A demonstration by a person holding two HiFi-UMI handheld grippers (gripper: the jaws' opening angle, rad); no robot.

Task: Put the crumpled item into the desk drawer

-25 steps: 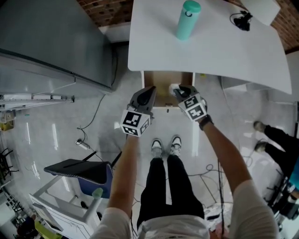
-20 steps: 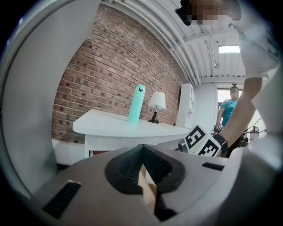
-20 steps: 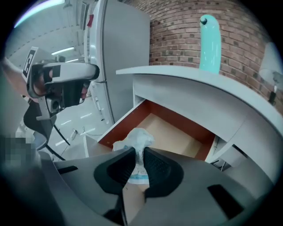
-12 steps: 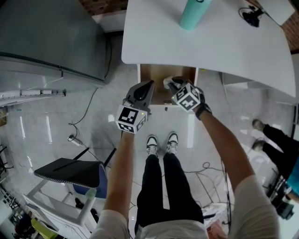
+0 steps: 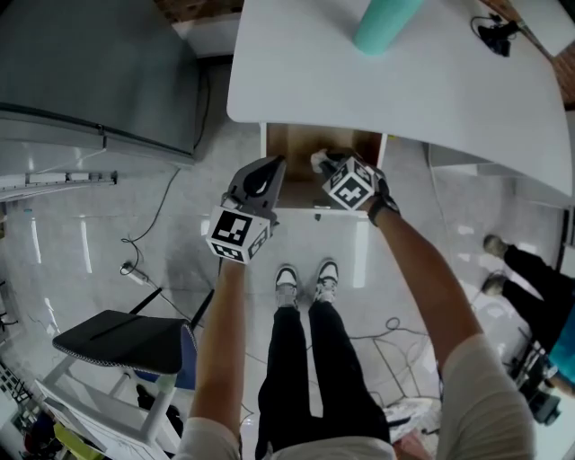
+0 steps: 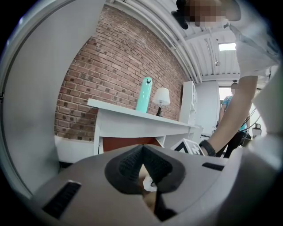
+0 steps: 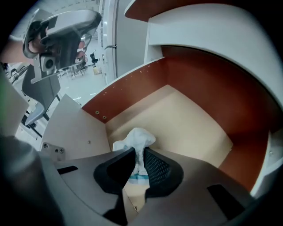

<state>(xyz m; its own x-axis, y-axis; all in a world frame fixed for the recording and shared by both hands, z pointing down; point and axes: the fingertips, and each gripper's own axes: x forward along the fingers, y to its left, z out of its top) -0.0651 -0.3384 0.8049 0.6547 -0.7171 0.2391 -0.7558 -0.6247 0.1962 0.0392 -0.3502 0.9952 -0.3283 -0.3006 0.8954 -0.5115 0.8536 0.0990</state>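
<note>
The desk drawer (image 5: 292, 148) stands open under the white desk (image 5: 395, 81); its bare wooden floor (image 7: 185, 119) shows in the right gripper view. My right gripper (image 5: 331, 163) reaches over the drawer and is shut on a crumpled white paper item (image 7: 138, 137), which sticks up past the fingertips. In the head view the item (image 5: 317, 162) shows as a small white lump at the jaw tips. My left gripper (image 5: 269, 167) hovers at the drawer's left front corner. Its jaws (image 6: 142, 152) meet with nothing between them.
A teal bottle (image 5: 386, 22) and a black lamp base (image 5: 497, 34) stand on the desk. A grey cabinet (image 5: 90, 72) is to the left, an office chair (image 5: 126, 337) behind left. Cables (image 5: 148, 269) lie on the floor. Another person's legs (image 5: 530, 269) are at right.
My right gripper has moved left, toward the middle of the open drawer, still holding the crumpled item. The left gripper has drifted slightly left beside the drawer.
</note>
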